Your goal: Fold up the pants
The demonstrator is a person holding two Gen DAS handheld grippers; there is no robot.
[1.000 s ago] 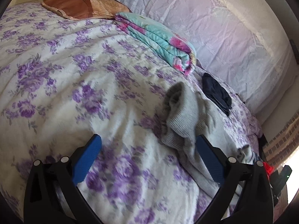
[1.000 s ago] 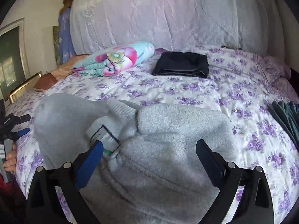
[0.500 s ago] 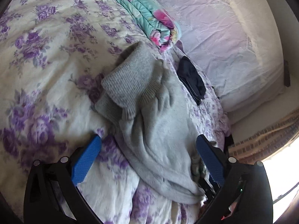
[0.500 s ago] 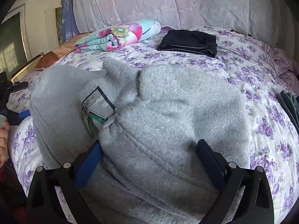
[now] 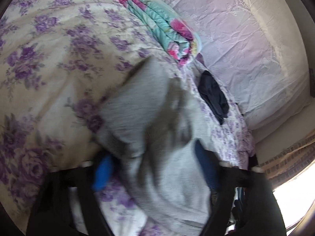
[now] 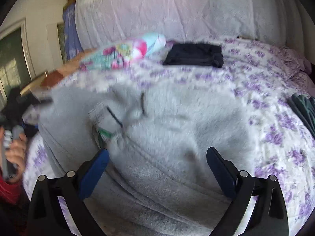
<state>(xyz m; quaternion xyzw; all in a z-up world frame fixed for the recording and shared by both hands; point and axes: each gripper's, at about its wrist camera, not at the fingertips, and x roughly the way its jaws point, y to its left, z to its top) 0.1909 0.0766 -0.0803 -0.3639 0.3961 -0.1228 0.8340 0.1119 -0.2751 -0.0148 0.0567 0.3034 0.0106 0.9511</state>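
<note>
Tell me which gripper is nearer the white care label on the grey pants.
Right. The right gripper hangs just below the care label, jaws open over the grey pants. The left gripper is closing around another part; no label shows there.

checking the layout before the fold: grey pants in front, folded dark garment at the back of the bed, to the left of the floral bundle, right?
Not quite. In the right wrist view the folded dark garment lies to the right of the floral bundle, not left. The grey pants are in front, as you say.
</note>
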